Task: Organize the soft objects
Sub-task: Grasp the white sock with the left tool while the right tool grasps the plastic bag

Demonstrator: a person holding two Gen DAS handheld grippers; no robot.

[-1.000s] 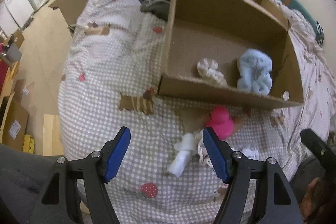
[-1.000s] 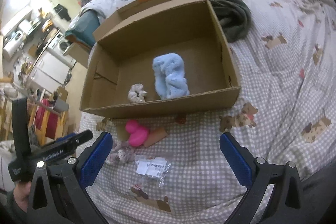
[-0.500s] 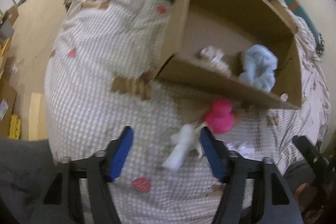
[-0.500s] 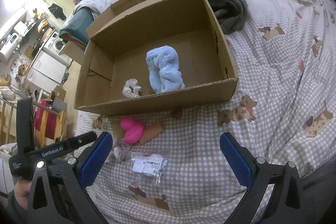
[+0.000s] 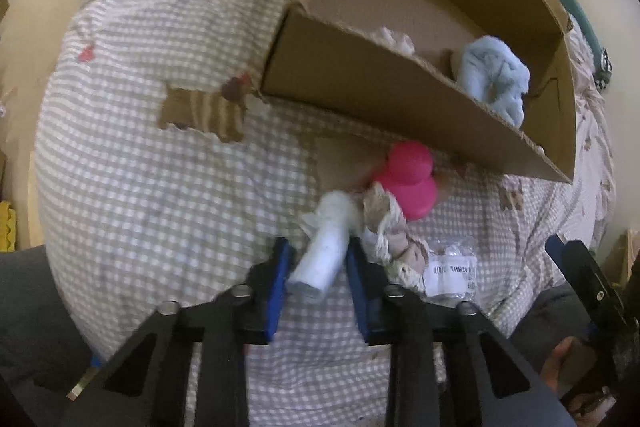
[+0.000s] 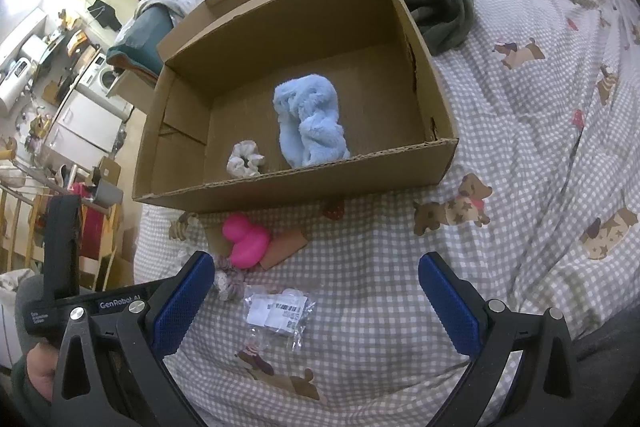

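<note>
A cardboard box (image 6: 440, 155) lies on the checked bedspread and holds a fluffy light blue cloth (image 6: 310, 123) and a small cream scrunchie (image 6: 245, 163). My left gripper (image 5: 320, 267) has its blue pads on both sides of a white rolled soft item (image 5: 326, 247), closed on it just in front of the box (image 5: 360, 83). Beside it lie a pink duck-shaped toy (image 5: 408, 179) and a beige knitted piece (image 5: 388, 227). My right gripper (image 6: 316, 303) is open and empty above the bedspread, with the pink toy (image 6: 246, 241) ahead of its left pad.
A clear plastic packet with a barcode label (image 6: 278, 313) lies between the right gripper's pads. A dark green garment (image 6: 436, 7) lies behind the box's right corner. The bed's left edge drops to the floor (image 5: 24, 27). A pillow (image 6: 144, 35) lies behind the box.
My left gripper has moved forward and down to the white rolled item and its pads have closed in on it. The right gripper has barely moved and stays open.
</note>
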